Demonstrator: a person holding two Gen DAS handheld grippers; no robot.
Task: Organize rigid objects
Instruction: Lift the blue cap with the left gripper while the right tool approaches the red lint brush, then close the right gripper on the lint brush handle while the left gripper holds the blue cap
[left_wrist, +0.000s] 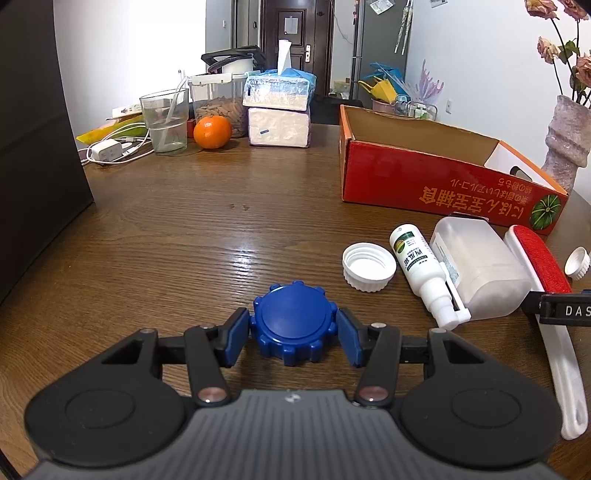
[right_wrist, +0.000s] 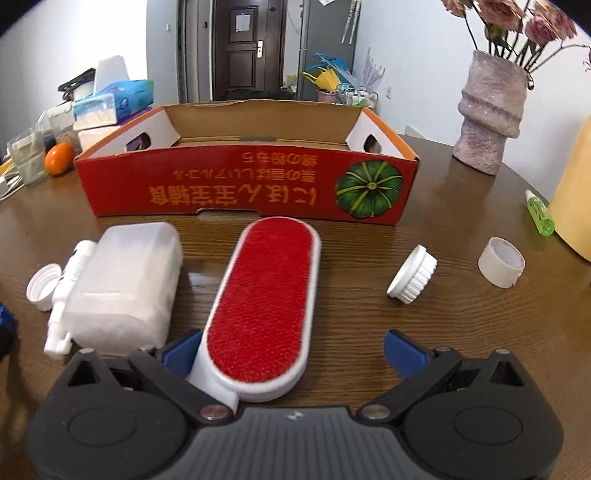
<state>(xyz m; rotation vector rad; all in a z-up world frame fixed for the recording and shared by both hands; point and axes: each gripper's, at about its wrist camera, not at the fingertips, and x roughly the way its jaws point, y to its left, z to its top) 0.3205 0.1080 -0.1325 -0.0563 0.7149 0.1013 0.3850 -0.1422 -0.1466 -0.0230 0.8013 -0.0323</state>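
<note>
In the left wrist view the right edge of the frame cut off a small white ribbed cap (left_wrist: 578, 263), and a black bar lettered "DAS" crossed the lint brush (left_wrist: 537, 264) at the lower right, hiding part of its white handle. The contents of the red cardboard box (left_wrist: 436, 177) in the upper right could not be seen over its wall. In the right wrist view a dark blue shape at the far left edge was too cropped to identify, and the brush's handle ran down under the gripper body.

The left gripper (left_wrist: 293, 332) sat low in the centre of its frame, its blue pads pressed against both sides of the blue knobbed lid (left_wrist: 293, 319), which rested on the wooden table (left_wrist: 184, 229). To the right of it lay an upturned white cap (left_wrist: 368, 266), a small white spray bottle (left_wrist: 419, 269) and a translucent plastic container (left_wrist: 480, 266), the bottle touching the container.

The right gripper (right_wrist: 295, 350) stood spread wide, the brush's red head (right_wrist: 264, 306) lying between its fingers; the left pad was just beside the brush, the right pad apart from it
</note>
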